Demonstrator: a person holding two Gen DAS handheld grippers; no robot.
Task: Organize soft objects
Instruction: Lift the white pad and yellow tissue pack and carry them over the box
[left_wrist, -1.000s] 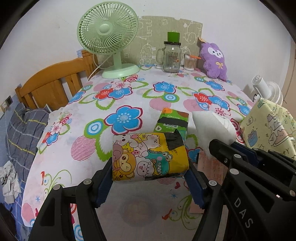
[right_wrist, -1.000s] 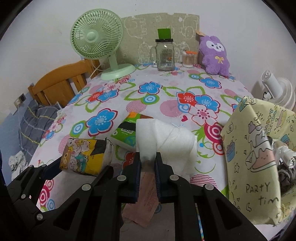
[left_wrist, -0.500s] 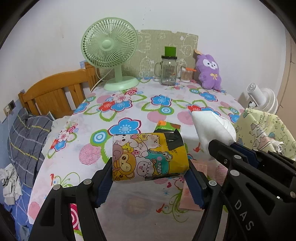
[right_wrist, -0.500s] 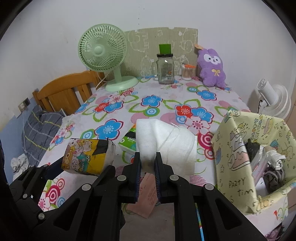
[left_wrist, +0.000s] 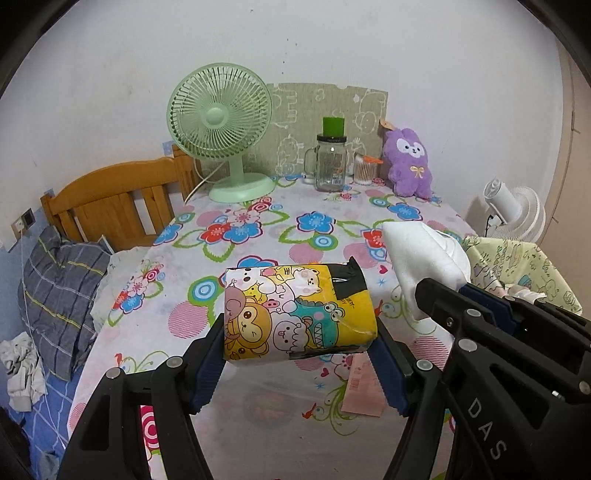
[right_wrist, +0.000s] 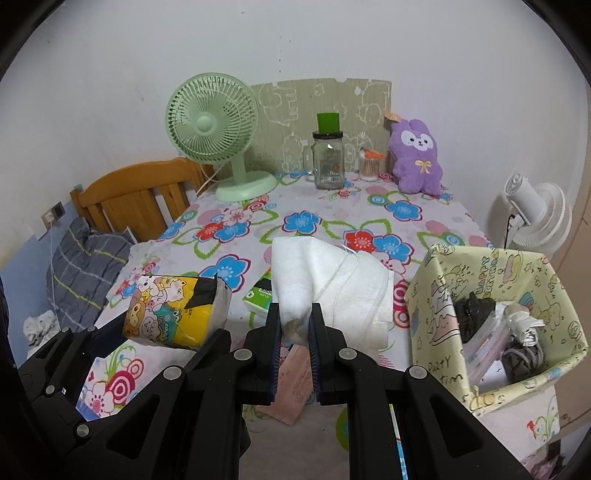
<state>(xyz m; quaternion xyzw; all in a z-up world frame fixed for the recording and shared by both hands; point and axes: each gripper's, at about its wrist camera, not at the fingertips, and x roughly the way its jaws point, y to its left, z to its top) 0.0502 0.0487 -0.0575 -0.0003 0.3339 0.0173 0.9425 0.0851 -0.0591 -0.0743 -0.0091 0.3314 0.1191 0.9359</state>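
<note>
Nearest the left wrist camera, the left gripper (left_wrist: 301, 345) stands wide, its two blue pads pressed against the ends of a cartoon-printed tissue pack (left_wrist: 297, 312), which is lifted clear of the floral table (left_wrist: 258, 236). In the right wrist view the same pack (right_wrist: 173, 312) hangs at lower left, above the table edge.

Beside it, the right gripper (right_wrist: 294, 325) is clamped nearly closed on a folded white cloth (right_wrist: 332, 288); the pinched end bunches between the pads and the rest fans out beyond them, held off the table. A loose thread lies across the cloth.

Below the grippers, a pink paper slip (right_wrist: 295, 384) lies flat on the table. Just behind the cloth, a green tissue pack (right_wrist: 260, 293) rests on the table, mostly hidden.

At right stands an open yellow box (right_wrist: 443, 332) printed with cartoon drawings and lettering, at the table's right edge. It holds a dark crumpled item (right_wrist: 474, 314), clear plastic packets, a white bundle and a grey item; none can be identified further.

Along the far edge stand, left to right, a green fan (right_wrist: 218, 136), a lidded glass jar (right_wrist: 328, 158) with a green block on top, a cotton-swab tub (right_wrist: 369, 168) and a purple plush (right_wrist: 417, 158). The jar looks empty.
</note>
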